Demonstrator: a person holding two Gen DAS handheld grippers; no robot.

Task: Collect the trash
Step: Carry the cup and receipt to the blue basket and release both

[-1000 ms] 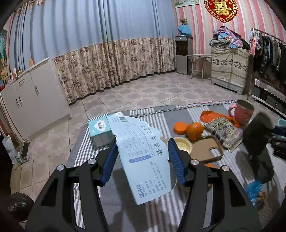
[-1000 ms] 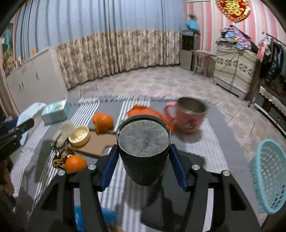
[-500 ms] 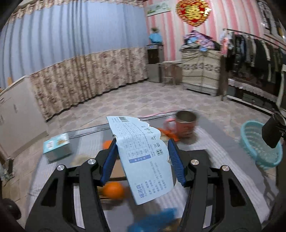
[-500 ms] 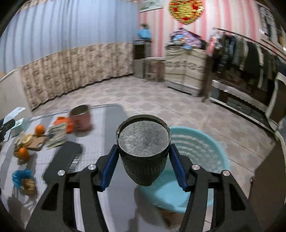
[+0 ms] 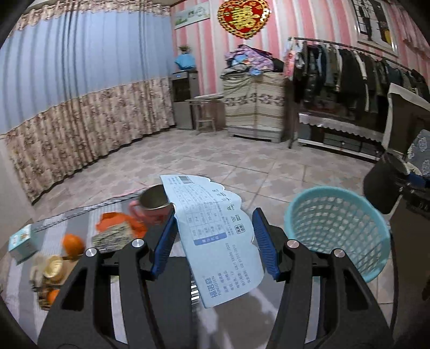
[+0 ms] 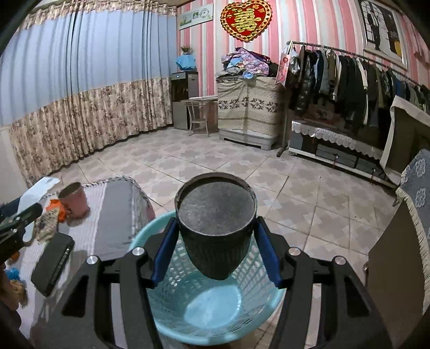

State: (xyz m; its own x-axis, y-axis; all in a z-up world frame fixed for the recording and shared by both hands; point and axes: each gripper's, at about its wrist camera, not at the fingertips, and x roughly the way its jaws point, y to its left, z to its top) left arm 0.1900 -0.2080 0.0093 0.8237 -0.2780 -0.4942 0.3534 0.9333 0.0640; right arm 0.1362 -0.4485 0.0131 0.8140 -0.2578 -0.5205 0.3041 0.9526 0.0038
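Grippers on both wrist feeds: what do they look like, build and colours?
The left gripper and the right gripper match: black angular plastic frames with cut-out openings, round silver screw heads, and jaws lined with ribbed blue pads. No cables, markings or sleeves show.

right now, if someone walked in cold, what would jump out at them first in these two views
Front and centre in the right wrist view, the right gripper clamps a dark ribbed cup directly above a turquoise mesh basket standing on the tiled floor. In the left wrist view, the left gripper grips a pale blue printed package, with the basket to its right. Behind it all, a red and gold heart ornament hangs on the pink striped wall.
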